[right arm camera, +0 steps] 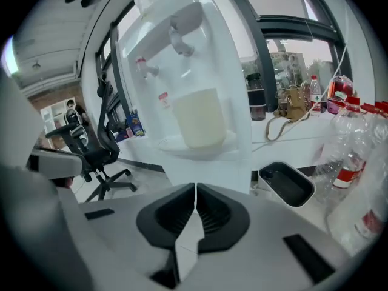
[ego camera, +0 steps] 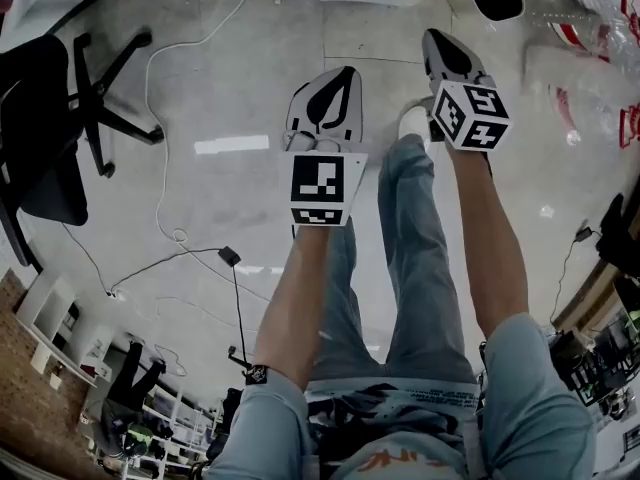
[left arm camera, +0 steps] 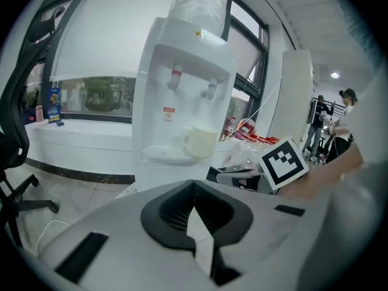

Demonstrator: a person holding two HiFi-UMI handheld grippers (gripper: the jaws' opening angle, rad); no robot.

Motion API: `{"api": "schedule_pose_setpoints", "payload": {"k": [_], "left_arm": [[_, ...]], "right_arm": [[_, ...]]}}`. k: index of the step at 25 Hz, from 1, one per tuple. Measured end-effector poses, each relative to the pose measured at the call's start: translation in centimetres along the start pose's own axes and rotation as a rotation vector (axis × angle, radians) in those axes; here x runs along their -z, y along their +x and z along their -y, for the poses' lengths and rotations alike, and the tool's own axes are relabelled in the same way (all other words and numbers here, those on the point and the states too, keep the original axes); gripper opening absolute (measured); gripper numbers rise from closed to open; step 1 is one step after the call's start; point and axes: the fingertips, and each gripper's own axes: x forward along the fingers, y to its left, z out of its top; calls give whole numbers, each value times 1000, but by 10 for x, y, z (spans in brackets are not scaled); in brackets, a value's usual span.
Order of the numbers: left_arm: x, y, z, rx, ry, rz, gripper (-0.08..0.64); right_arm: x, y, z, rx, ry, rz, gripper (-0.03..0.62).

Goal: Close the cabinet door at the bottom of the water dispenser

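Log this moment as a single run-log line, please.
left hand-held gripper: shut, empty | right hand-held gripper: shut, empty | facing: water dispenser | cabinet door: unseen

The white water dispenser (left arm camera: 182,96) stands upright, its bottom cabinet door hidden from view.

Water dispenser (left arm camera: 159,102): one. Supply bottle (left arm camera: 197,2) on top: one. Taps (left arm camera: 175,77): two. Cup (left arm camera: 201,142): one. Black tray (right arm camera: 286,185): one. Clear bottles (right arm camera: 351,156): several, exact count indeterminate.
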Motion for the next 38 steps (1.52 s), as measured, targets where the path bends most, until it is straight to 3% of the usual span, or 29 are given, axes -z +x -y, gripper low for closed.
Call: {"api": "schedule_pose_setpoints", "payload": {"k": [8,14,19,23,27,32,38], "left_arm": [[-47,-76,-2,111,35,90,20],[-101,-151,-37,84,33,167,20],[-150,-220,-36,92,-7,240,20],[-206,-271,-30,76,-11,309,20],[-262,-315,-33,17,-37,373,20],[-299,-346,-22,-84,-28,406,20],[-344,-369,-8,-93,49,475,20]], "right_arm": [[-53,-69,-80,-32,99,180,29],[-107,-129,-153,-69,85,257,28],[-169,-185,-216,-92,61,323,28],[-228,-240,-256,-142,104,424,28],[-279,-280,-290,-146,26,448,28],[-325,-313,-304,-121,-62,473,28],[-367,-342,-313,-175,-165,495,29]]}}
